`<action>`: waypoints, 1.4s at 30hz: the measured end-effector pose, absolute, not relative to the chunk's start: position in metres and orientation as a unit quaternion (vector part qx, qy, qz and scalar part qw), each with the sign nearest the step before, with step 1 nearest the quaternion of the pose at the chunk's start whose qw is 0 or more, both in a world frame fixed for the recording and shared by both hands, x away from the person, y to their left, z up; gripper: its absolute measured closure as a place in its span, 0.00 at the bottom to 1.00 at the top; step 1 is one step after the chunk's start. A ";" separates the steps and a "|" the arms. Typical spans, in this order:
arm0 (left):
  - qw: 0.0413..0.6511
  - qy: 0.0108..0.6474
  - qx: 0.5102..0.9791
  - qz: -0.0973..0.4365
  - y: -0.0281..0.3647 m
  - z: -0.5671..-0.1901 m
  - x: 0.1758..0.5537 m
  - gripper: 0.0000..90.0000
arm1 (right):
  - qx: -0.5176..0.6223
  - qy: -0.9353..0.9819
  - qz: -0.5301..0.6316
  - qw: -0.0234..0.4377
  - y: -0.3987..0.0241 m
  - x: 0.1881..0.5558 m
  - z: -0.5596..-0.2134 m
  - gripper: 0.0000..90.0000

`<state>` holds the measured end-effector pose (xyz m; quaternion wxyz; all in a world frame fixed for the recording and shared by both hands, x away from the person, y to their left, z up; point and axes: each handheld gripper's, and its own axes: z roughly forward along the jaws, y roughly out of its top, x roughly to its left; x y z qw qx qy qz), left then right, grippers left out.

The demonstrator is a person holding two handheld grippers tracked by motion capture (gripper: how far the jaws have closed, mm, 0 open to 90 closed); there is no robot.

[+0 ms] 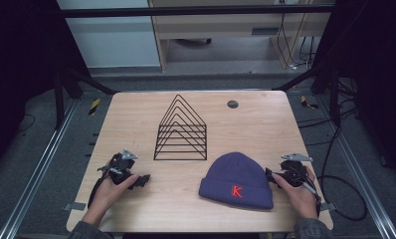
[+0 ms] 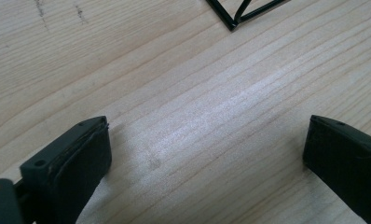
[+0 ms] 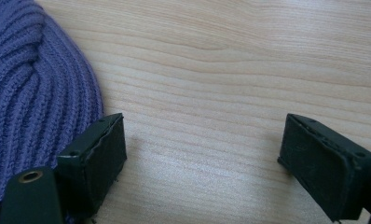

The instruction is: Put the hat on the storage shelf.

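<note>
A dark blue knitted beanie [image 1: 238, 180] with a red letter K lies flat on the wooden table [image 1: 136, 209], front right of centre. A black wire rack [image 1: 182, 130] of triangular dividers stands behind it near the middle. My left gripper [image 1: 142, 180] rests low at the front left, open, with bare wood between its jaws [image 2: 207, 154]; a corner of the rack [image 2: 232, 21] shows at the top. My right gripper [image 1: 271, 177] sits just right of the beanie, open and holding nothing [image 3: 202, 158]. The beanie's ribbed edge [image 3: 39, 93] lies beside its left jaw.
A small dark round disc [image 1: 232, 104] sits in the tabletop at the back right. Cables trail on the floor to the right of the table. Dark frame bars stand at both back corners.
</note>
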<state>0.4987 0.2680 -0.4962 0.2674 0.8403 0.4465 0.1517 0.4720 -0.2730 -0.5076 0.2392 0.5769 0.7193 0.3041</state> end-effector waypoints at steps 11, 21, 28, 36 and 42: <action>0.266 0.442 0.843 0.150 0.267 -0.496 0.497 0.00 | 0.579 0.724 0.297 0.228 -0.273 0.472 -0.504 0.22; 0.269 0.440 0.843 0.152 0.267 -0.497 0.496 0.00 | 0.561 0.733 0.308 0.229 -0.259 0.472 -0.479 0.35; 0.270 0.441 0.842 0.151 0.266 -0.497 0.495 0.00 | 0.511 0.777 0.299 0.214 -0.232 0.489 -0.454 0.41; 0.269 0.445 0.840 0.151 0.265 -0.497 0.494 0.00 | 0.470 0.817 0.296 0.156 -0.191 0.525 -0.434 0.54; 0.268 0.443 0.842 0.150 0.265 -0.496 0.494 0.00 | 0.477 0.822 0.287 0.122 -0.176 0.548 -0.438 0.66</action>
